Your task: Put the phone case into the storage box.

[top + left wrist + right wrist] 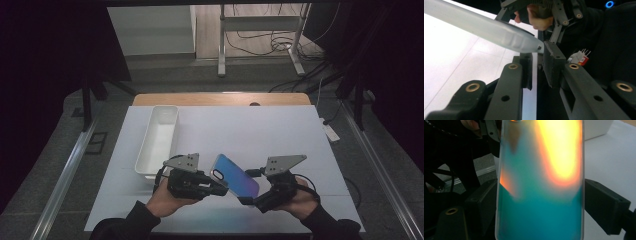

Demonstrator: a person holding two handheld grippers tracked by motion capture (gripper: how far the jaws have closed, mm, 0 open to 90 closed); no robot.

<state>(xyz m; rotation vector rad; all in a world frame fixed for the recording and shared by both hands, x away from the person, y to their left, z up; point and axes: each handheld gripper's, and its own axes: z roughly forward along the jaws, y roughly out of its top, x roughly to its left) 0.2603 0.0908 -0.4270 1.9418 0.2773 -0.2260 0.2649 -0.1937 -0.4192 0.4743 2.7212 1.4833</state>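
Pinched across its width by right gripper (248, 200): phone case (539, 182), slanting above desk's front edge. Nearly closed at its corner: left gripper (537, 67); grip unclear.

The white bin (157, 140) blocks the table's (280, 130) left; its right half seems open.

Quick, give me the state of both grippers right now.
Left gripper: jaws nearly shut, at the corner of the phone case; whether they pinch it cannot be told.
Right gripper: shut on the phone case's two long edges.
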